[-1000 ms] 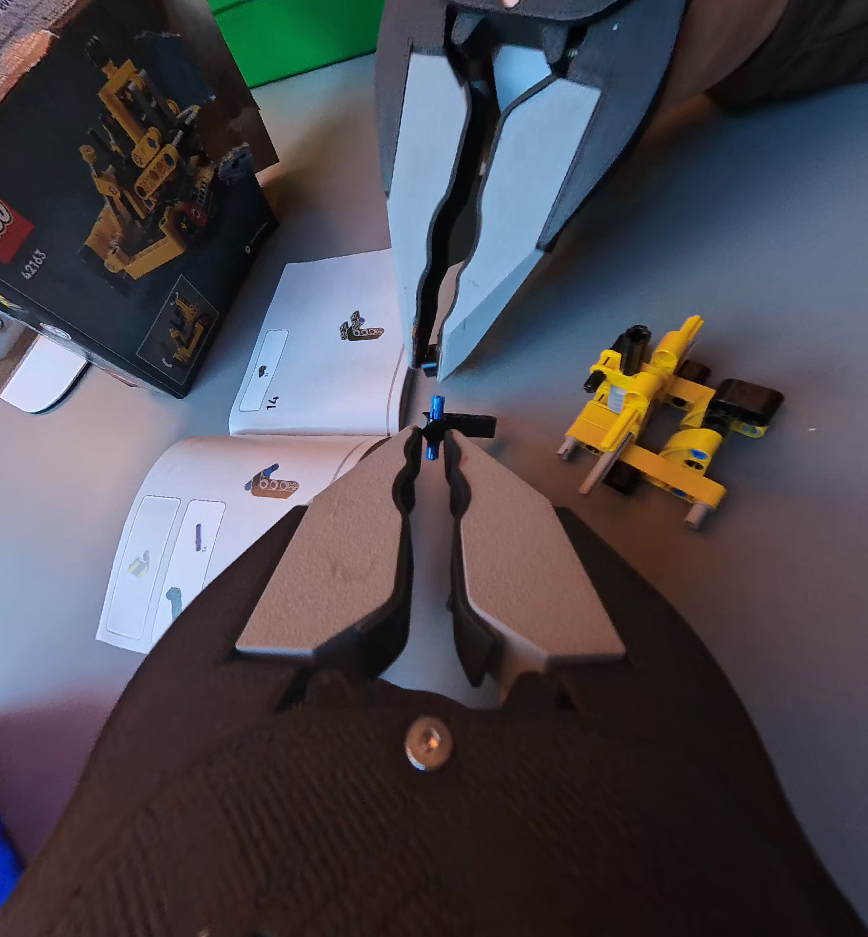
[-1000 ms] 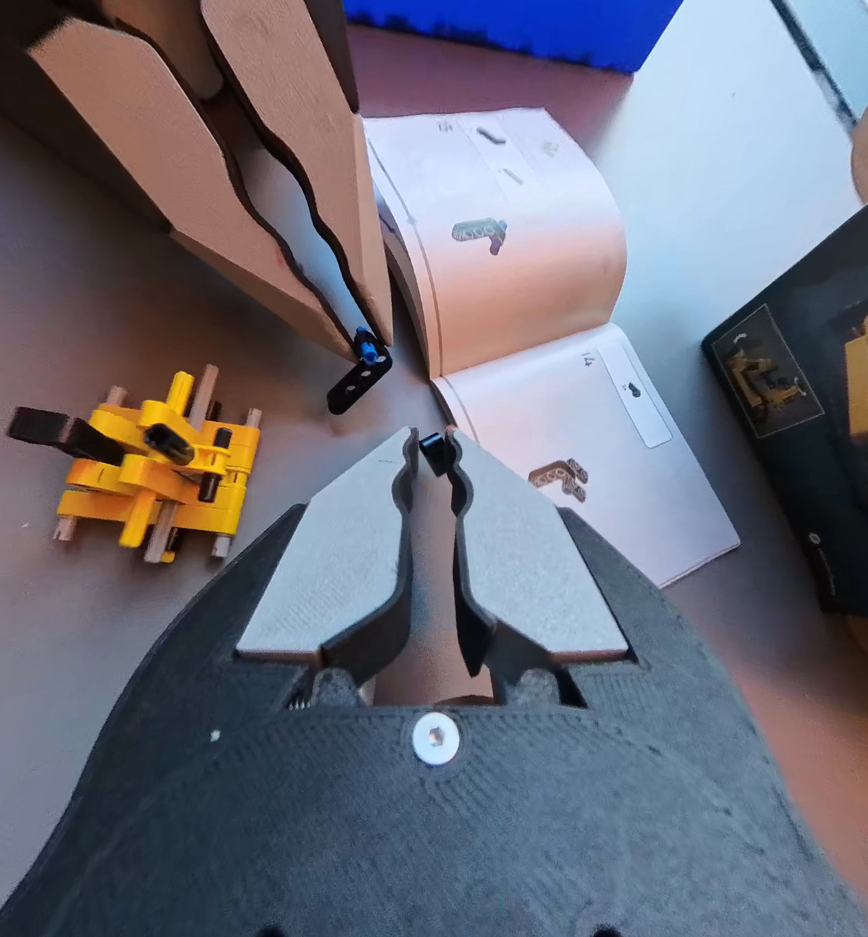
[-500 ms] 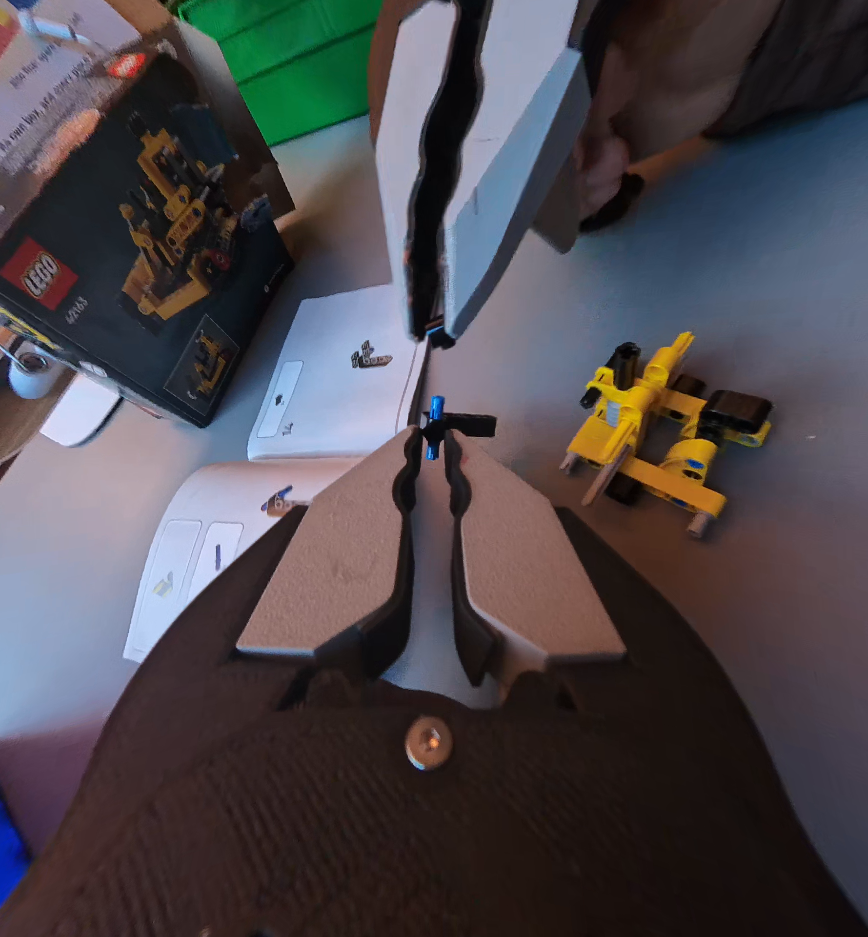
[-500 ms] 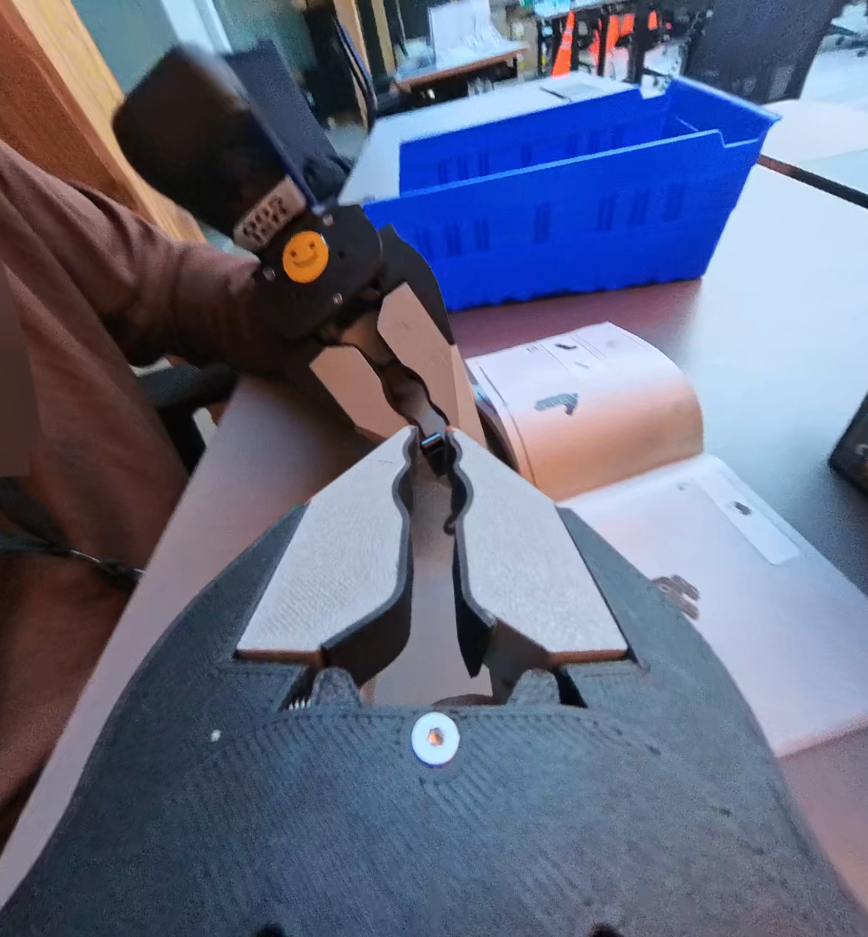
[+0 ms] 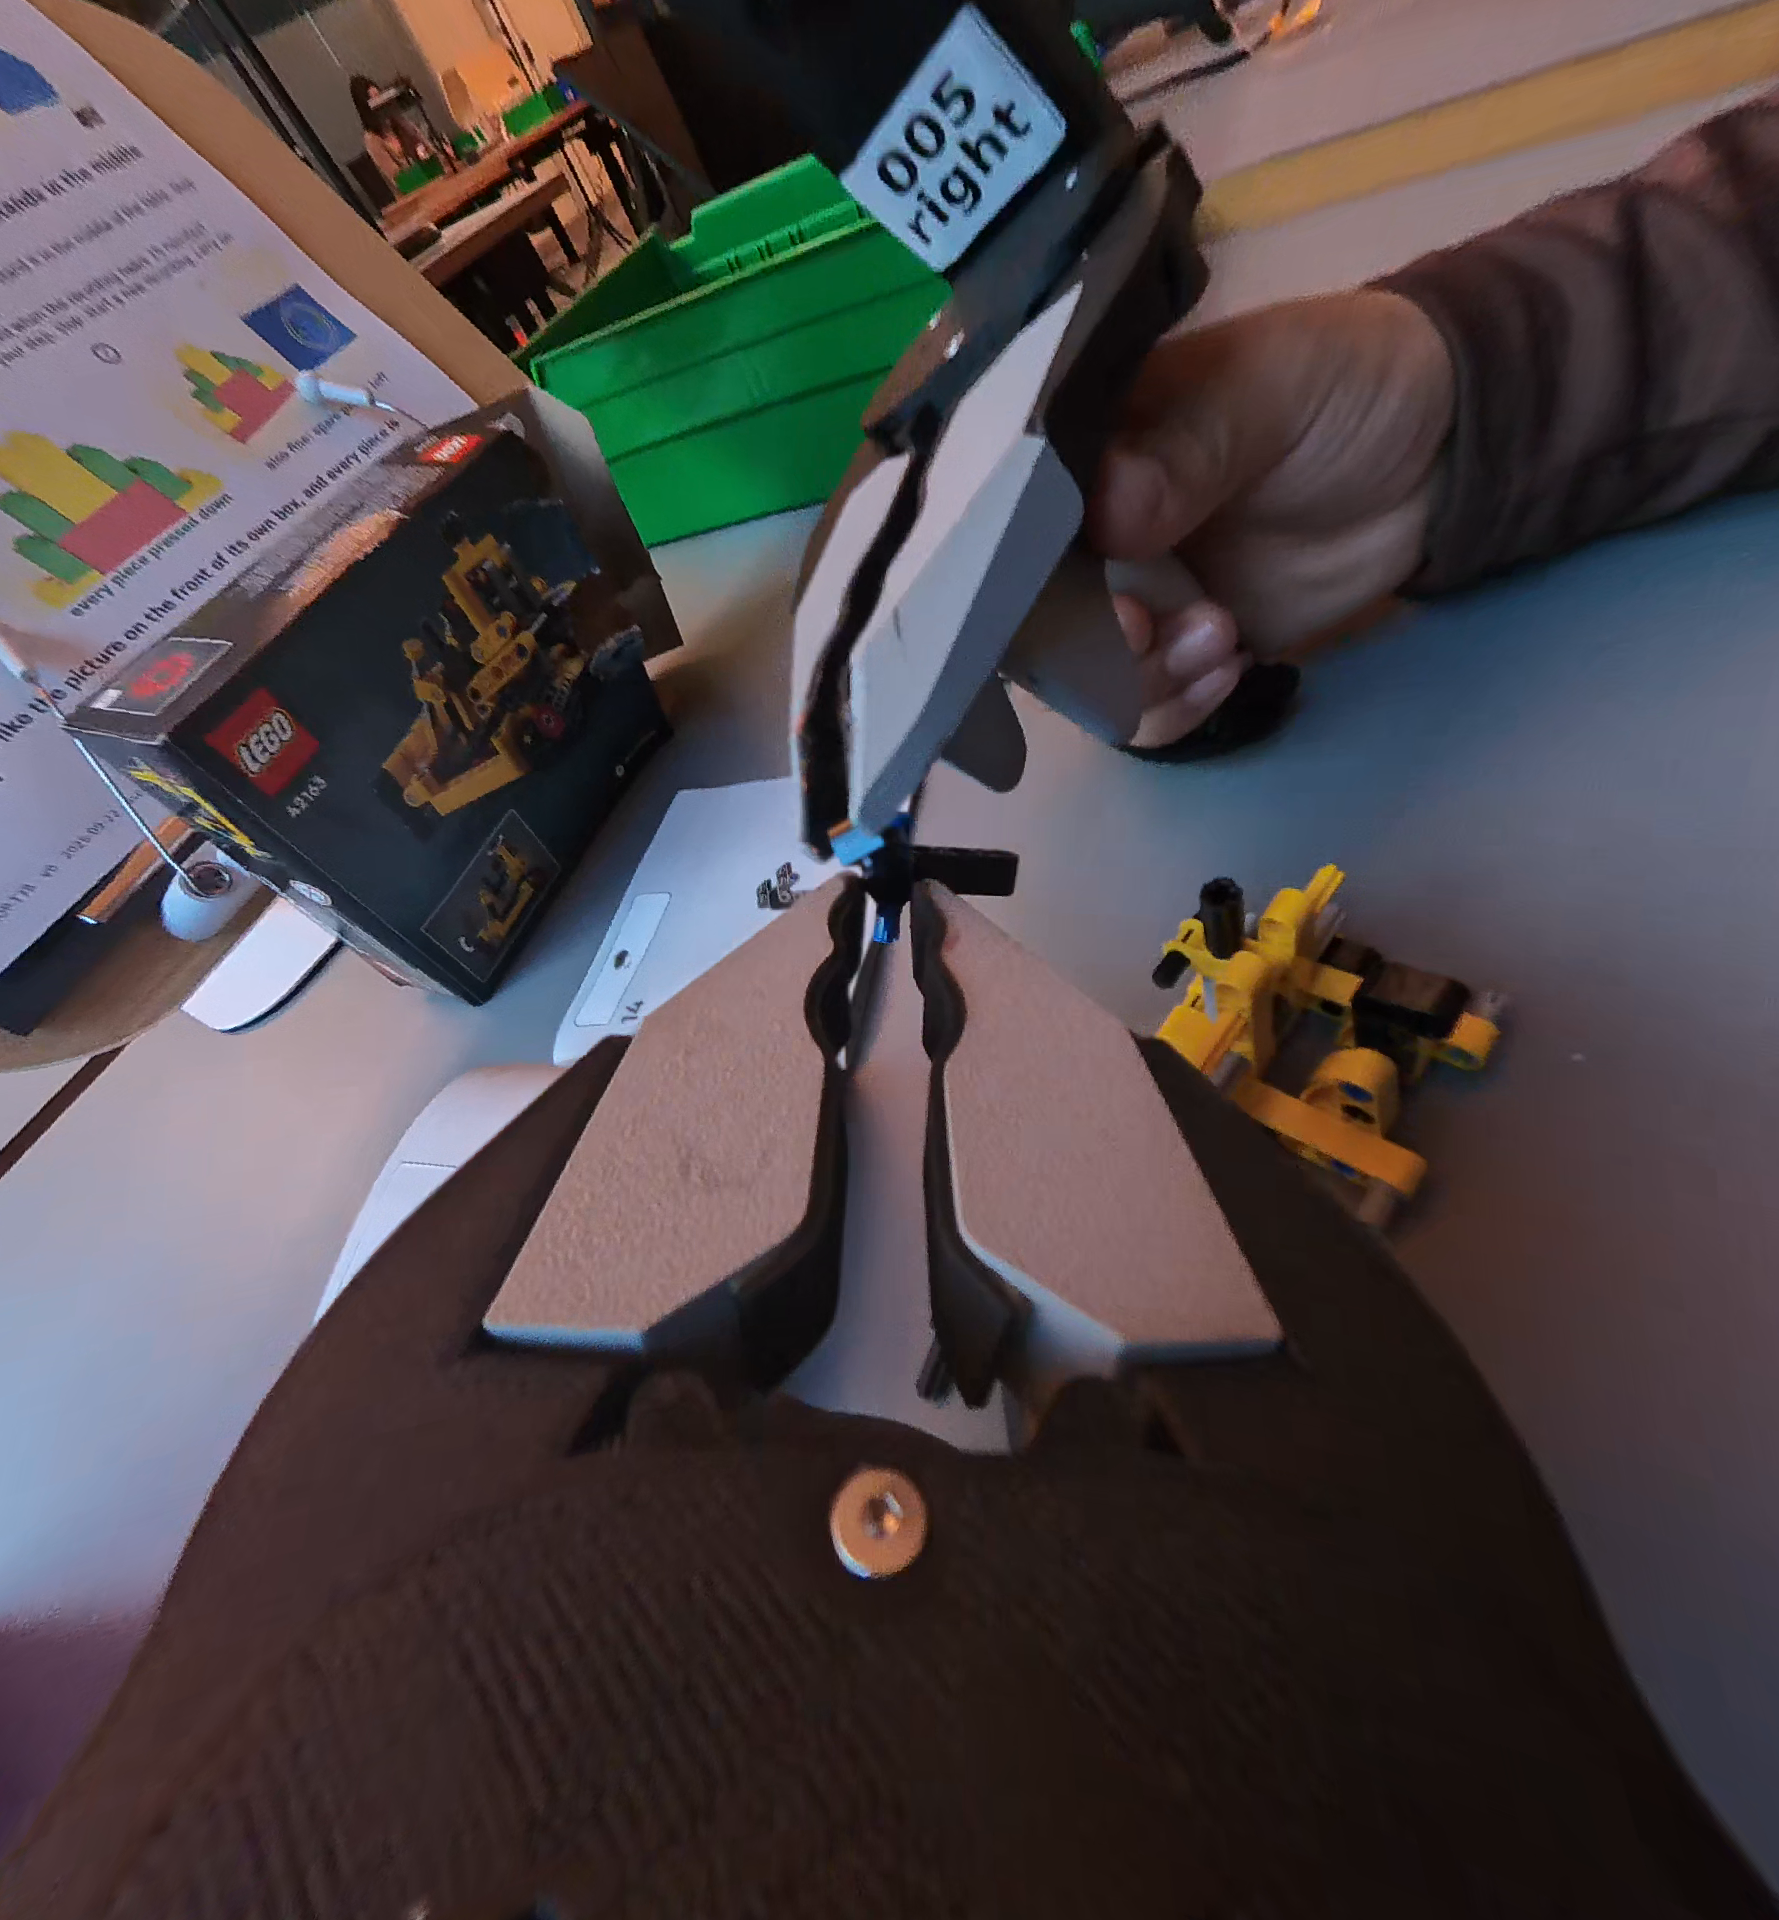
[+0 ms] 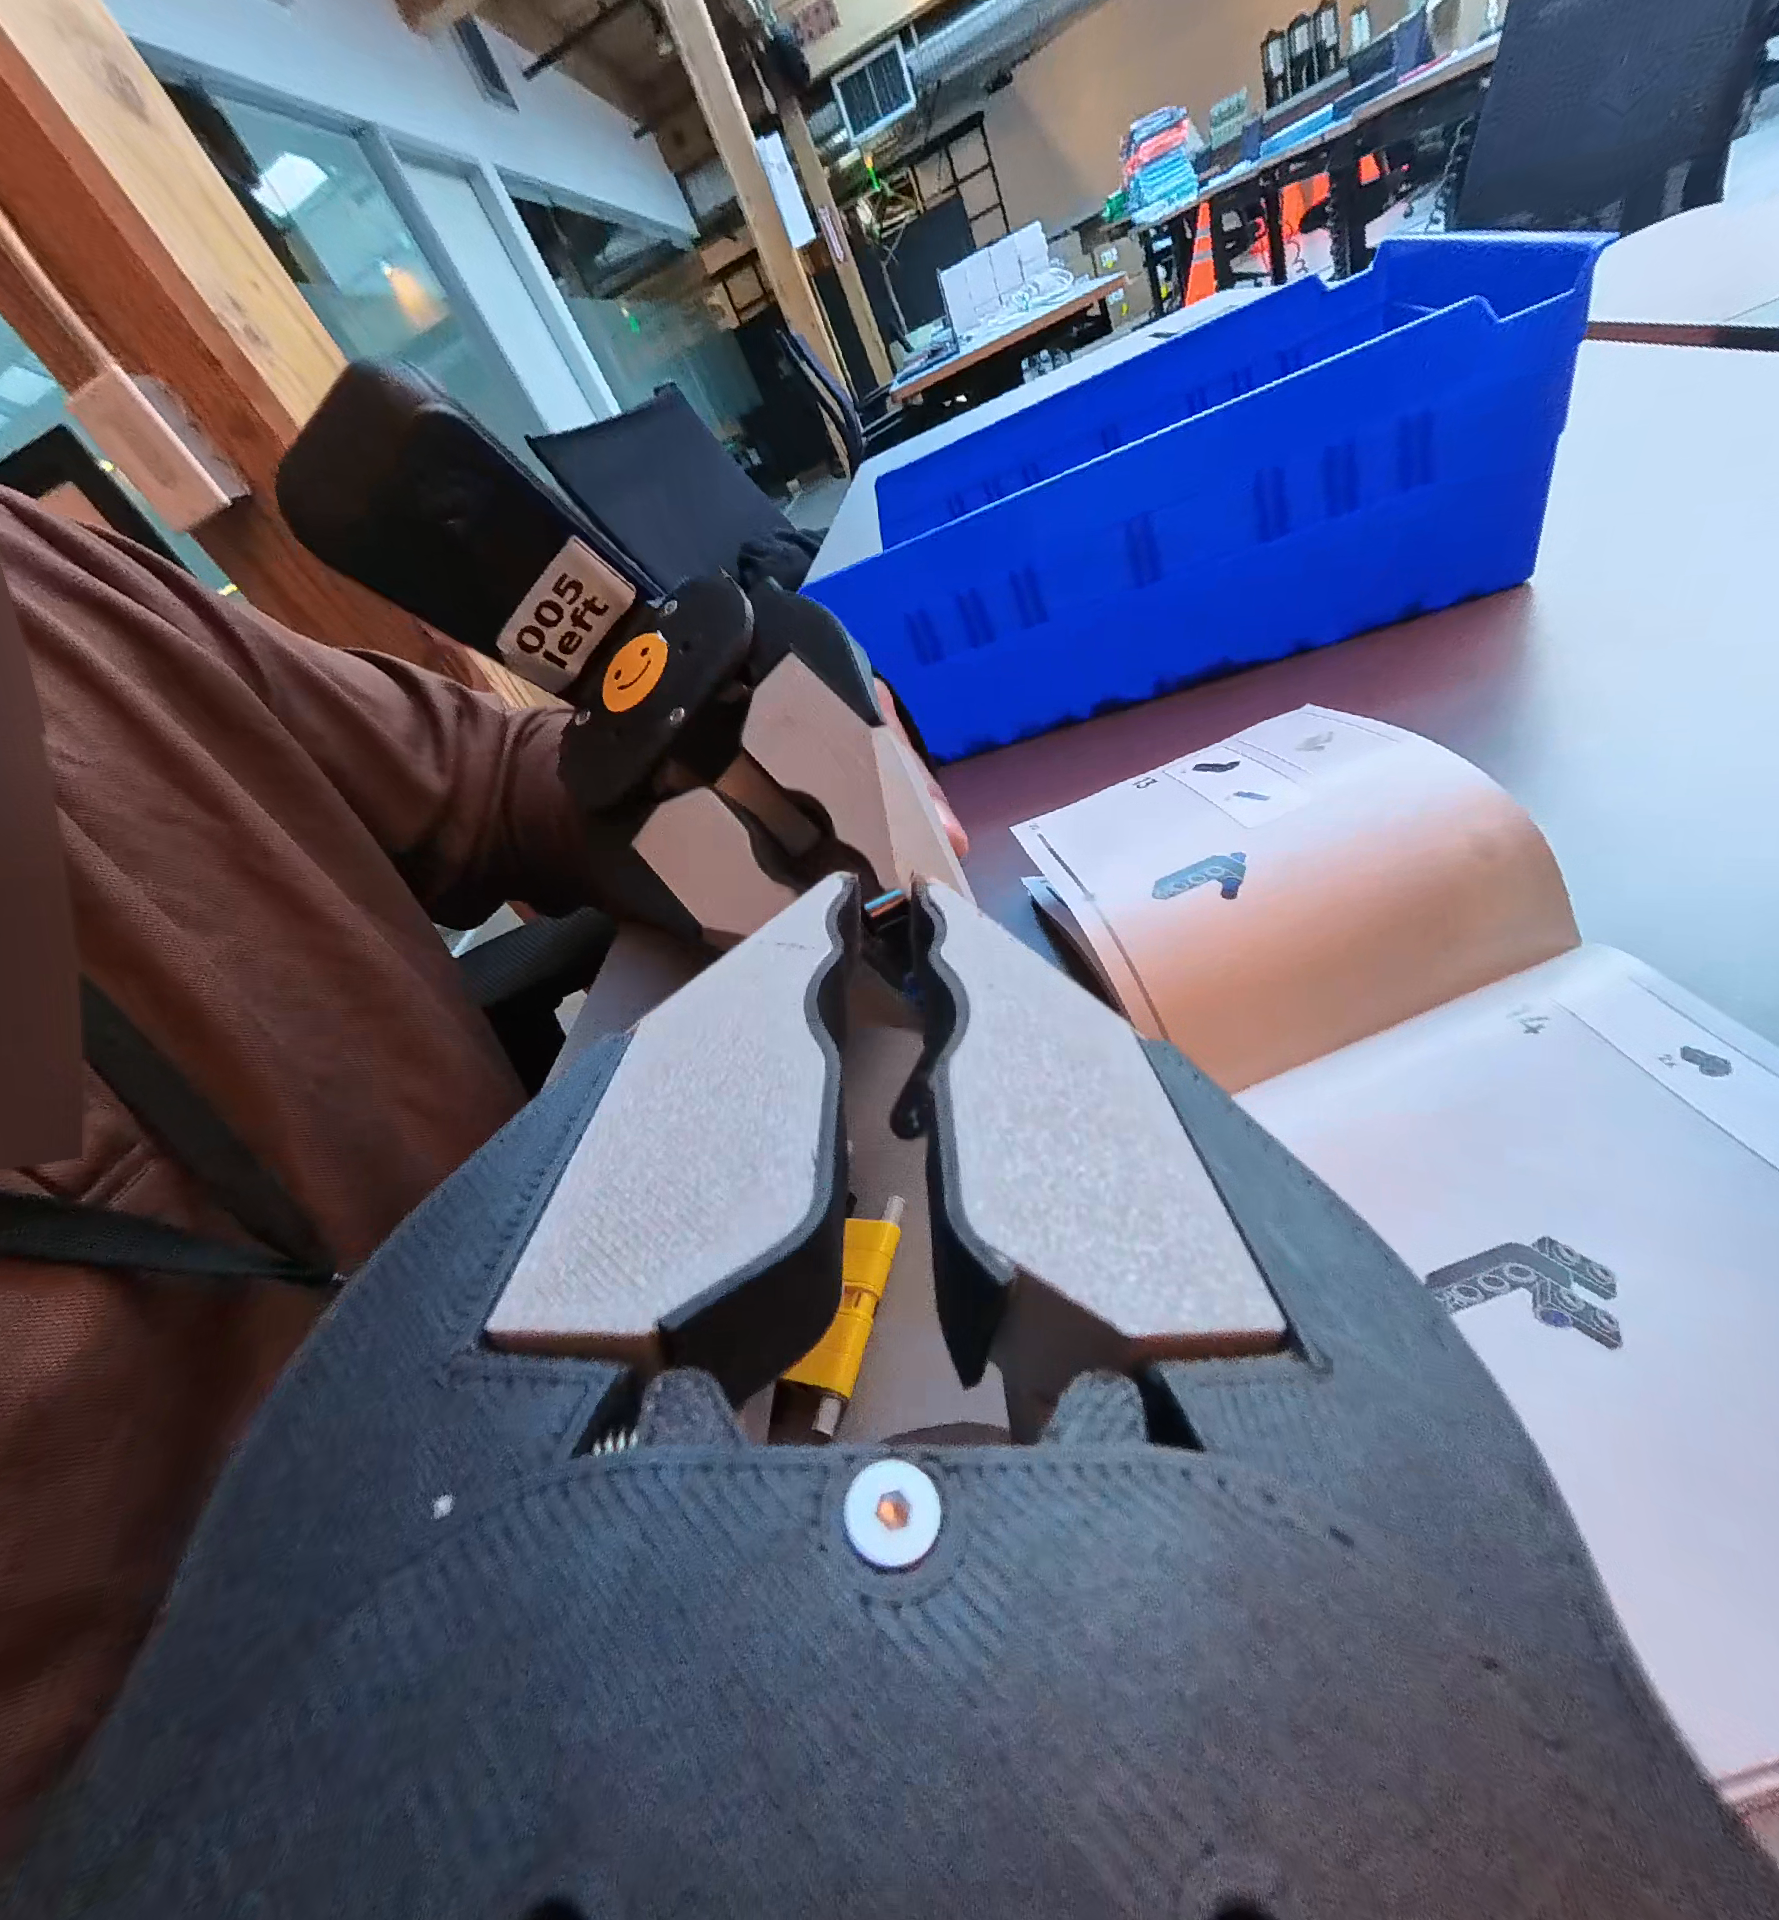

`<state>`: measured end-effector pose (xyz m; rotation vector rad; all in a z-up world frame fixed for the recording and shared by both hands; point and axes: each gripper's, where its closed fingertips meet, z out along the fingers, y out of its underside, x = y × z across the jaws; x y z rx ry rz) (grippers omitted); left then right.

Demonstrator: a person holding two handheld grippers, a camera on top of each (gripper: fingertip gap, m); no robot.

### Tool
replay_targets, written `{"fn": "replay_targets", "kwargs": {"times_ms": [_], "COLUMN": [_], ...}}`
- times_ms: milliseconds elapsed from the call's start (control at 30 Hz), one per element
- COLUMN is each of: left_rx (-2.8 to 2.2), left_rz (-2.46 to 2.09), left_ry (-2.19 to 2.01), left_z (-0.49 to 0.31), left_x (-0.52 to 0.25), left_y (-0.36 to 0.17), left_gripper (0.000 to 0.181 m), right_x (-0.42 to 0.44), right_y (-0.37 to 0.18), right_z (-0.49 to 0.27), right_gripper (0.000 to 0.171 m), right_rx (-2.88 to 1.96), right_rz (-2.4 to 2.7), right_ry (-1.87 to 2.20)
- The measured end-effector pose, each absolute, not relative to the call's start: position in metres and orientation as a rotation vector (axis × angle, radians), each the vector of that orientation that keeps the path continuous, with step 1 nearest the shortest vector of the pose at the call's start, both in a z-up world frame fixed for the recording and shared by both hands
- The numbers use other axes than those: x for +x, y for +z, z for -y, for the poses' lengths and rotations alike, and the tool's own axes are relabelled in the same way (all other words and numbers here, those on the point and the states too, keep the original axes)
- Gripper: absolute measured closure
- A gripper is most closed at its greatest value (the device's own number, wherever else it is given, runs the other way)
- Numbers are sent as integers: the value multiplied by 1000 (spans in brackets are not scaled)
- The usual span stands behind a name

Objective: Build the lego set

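Left gripper (image 5: 880, 902) nearly closed, pinching a black lego beam (image 5: 952, 869) with a blue pin (image 5: 883, 920) through it, held up above the grey table (image 5: 1591, 852). Right gripper (image 5: 843, 844) tip to tip with it, coming down from above, narrowed on a small blue-and-black piece (image 5: 847, 844) that touches the pin's upper end; gripped by a hand (image 5: 1269, 520) in a brown sleeve. From the right wrist view, same meeting: right gripper (image 6: 883, 902) almost shut around the dark piece (image 6: 890, 920), left gripper (image 6: 823, 821) just beyond, angled in from the left. Partly built yellow lego assembly (image 5: 1311, 1049) lying on the table to the right, well apart from both grippers. Open instruction booklet (image 6: 1384, 935) flat beneath them, lego box (image 5: 397, 717) standing behind it on the left, green bin (image 5: 750, 384) farther back, blue bin (image 6: 1228, 520) on the opposite side of the table.
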<state>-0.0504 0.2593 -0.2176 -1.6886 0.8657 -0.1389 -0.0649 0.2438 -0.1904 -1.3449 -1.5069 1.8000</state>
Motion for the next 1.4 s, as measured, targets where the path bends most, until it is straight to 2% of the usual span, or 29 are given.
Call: {"fn": "replay_targets", "kwargs": {"times_ms": [433, 733, 867, 1100, 1400], "left_rx": [-1647, -1698, -1715, -1731, -1736], "left_rz": [-803, -852, -946, -1023, -1084], "left_ry": [-188, -78, 35, 206, 219], "left_z": [-258, -262, -262, -268, -264], "left_x": [-55, -61, -65, -80, -70], "left_y": [-201, -215, -227, -237, -250], "left_gripper": [176, 175, 176, 176, 176], "right_x": [-55, -55, -53, -34, -21], "right_y": [-177, -191, -209, -241, -243], "right_z": [-257, -255, -258, -318, -342], "right_gripper": [171, 171, 171, 169, 164], "right_rx": [-1305, -1338, -1398, -1523, -1584], "right_rz": [1412, 1515, 1644, 1694, 1649], "right_ry": [1888, 1785, 1607, 1048, 945]}}
